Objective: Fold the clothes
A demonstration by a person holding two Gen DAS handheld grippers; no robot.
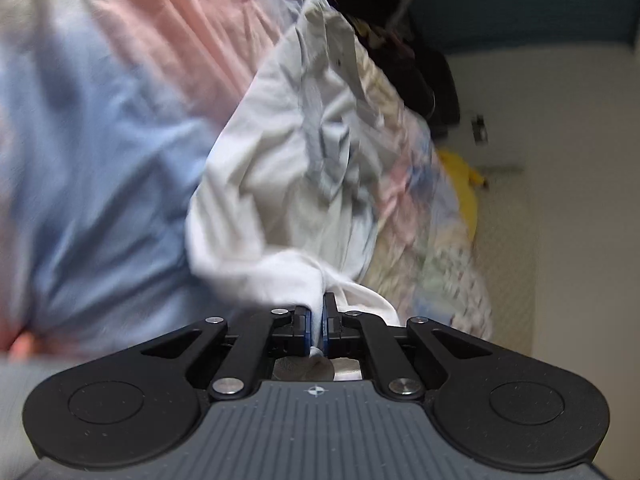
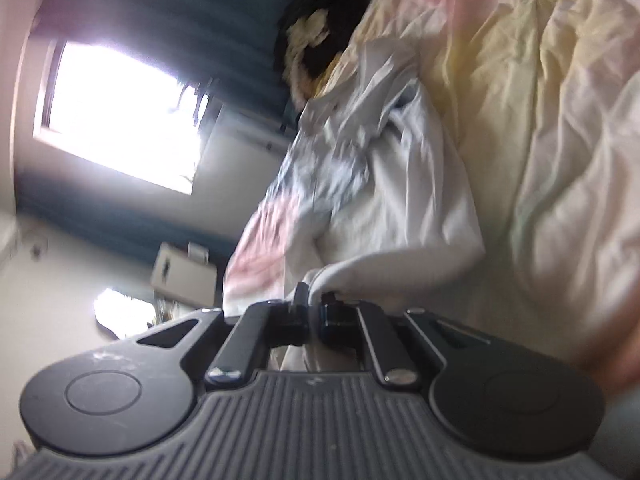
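white garment (image 1: 280,184) hangs pinched in both your left gripper (image 1: 319,314) and right gripper (image 2: 314,306) jaws; thin edge grips could slip if you tug apart.

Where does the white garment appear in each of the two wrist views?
Left wrist: white garment at centre, running down into the shut left tool.
Right wrist: white garment at centre, its edge pinched by the right tool.
Shared landmark: dark clothes pile at top, beyond the garment.

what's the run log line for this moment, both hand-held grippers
left hand-held gripper: shut on white garment | right hand-held gripper: shut on white garment | stage: garment held up, unfolded
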